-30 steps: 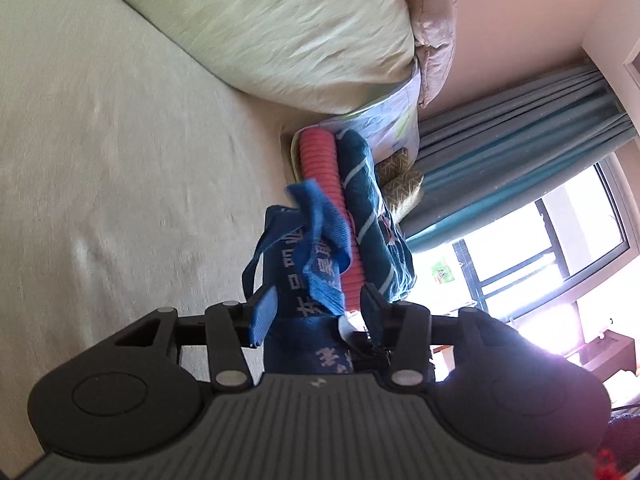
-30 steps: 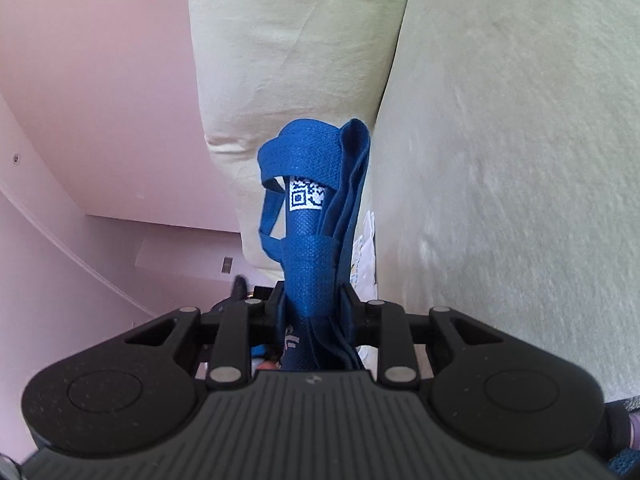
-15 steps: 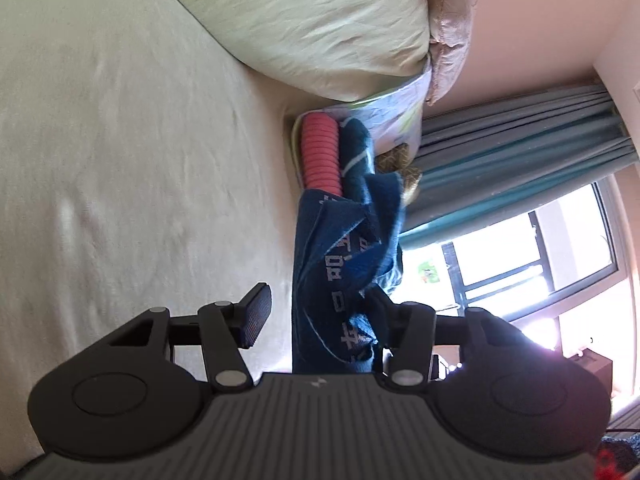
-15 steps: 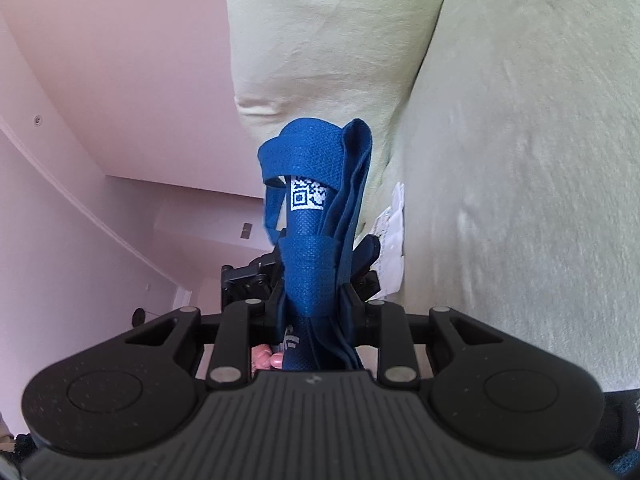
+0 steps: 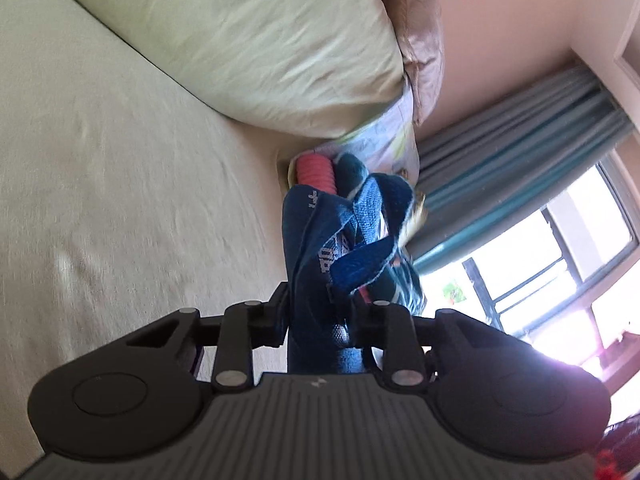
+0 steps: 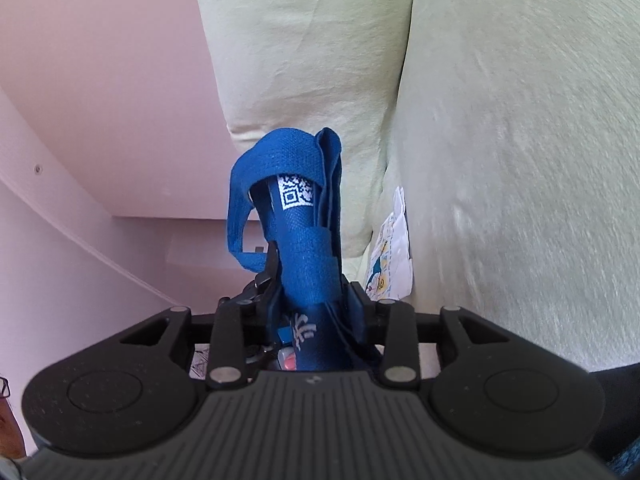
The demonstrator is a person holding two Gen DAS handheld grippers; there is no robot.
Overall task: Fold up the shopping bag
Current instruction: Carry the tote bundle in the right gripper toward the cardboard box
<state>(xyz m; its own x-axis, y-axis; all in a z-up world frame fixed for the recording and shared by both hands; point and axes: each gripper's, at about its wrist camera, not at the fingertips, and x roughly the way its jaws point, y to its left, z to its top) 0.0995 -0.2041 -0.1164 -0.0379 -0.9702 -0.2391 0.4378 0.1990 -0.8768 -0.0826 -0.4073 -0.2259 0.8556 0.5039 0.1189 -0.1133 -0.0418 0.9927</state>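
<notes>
The blue shopping bag (image 5: 316, 256) is clamped by the closing left gripper (image 5: 320, 312) and, at twelve o'clock, by the easing right gripper (image 6: 312, 300).

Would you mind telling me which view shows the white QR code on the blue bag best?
The right wrist view: the QR code faces the camera, sharp, just below the looped handle. The left wrist view shows only bunched bag fabric with white lettering; no code is visible.

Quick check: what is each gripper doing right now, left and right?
Left gripper: jaws just closing, shut on the blue bag.
Right gripper: jaws just eased wider, bag between them; grip cannot be told.
</notes>
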